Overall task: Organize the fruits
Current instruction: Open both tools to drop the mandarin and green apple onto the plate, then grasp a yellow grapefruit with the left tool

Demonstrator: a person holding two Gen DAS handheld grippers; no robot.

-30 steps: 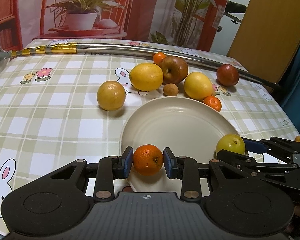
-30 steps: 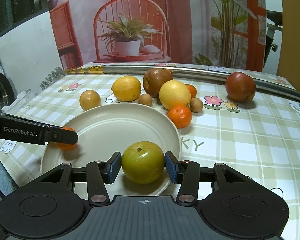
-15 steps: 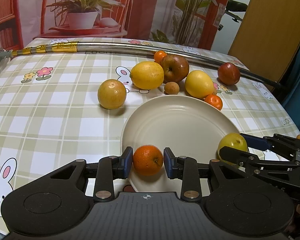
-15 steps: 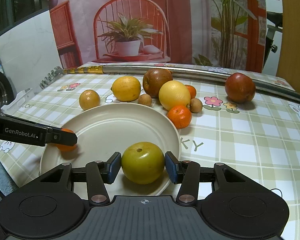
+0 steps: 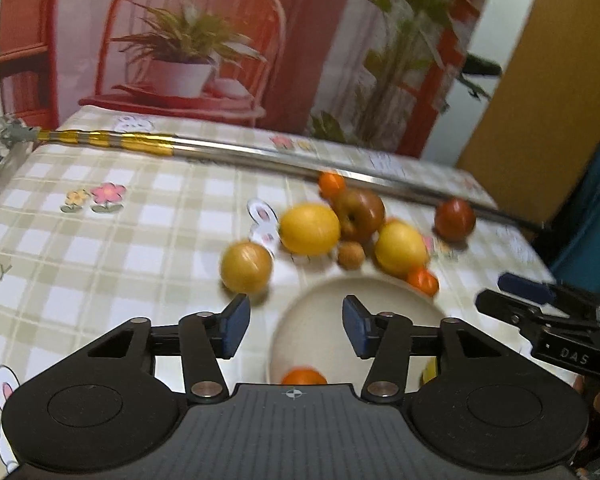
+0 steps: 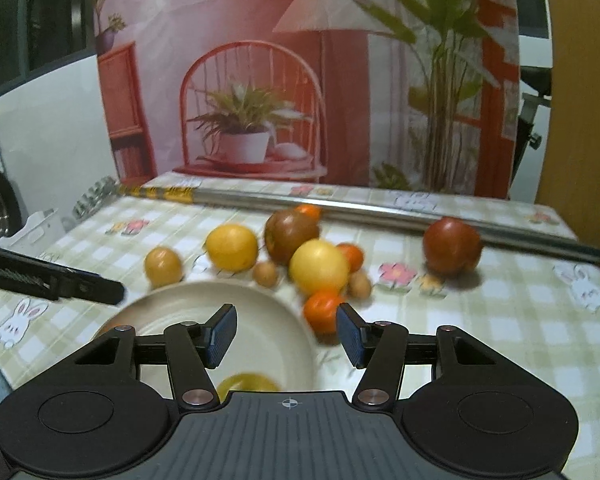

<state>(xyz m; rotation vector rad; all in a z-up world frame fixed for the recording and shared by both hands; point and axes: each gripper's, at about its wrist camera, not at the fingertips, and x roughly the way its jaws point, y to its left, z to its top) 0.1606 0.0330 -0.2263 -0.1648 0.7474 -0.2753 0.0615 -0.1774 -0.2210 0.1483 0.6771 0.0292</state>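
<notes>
A cream plate (image 5: 384,300) lies on the checked tablecloth; it also shows in the right wrist view (image 6: 260,320). My left gripper (image 5: 296,326) is open and empty above the plate's near side; an orange (image 5: 304,377) lies on the plate below it, half hidden by the gripper body. My right gripper (image 6: 286,334) is open and empty; a yellow-green fruit (image 6: 248,382) lies on the plate beneath it. Beyond the plate lie two lemons (image 5: 310,229) (image 5: 400,248), a yellow round fruit (image 5: 246,267), a brown apple (image 5: 358,212), small oranges (image 6: 322,310) and a red apple (image 6: 452,245).
A long metal pole (image 5: 220,150) with a gold-striped end lies across the far side of the table. Two small brown fruits (image 6: 266,274) (image 6: 359,285) sit among the pile. The table edge is near on the right. A printed backdrop stands behind the table.
Both grippers have opened, let go of their fruits on the plate, and lifted up and back. The orange and the yellow-green fruit now lie low in each view.
</notes>
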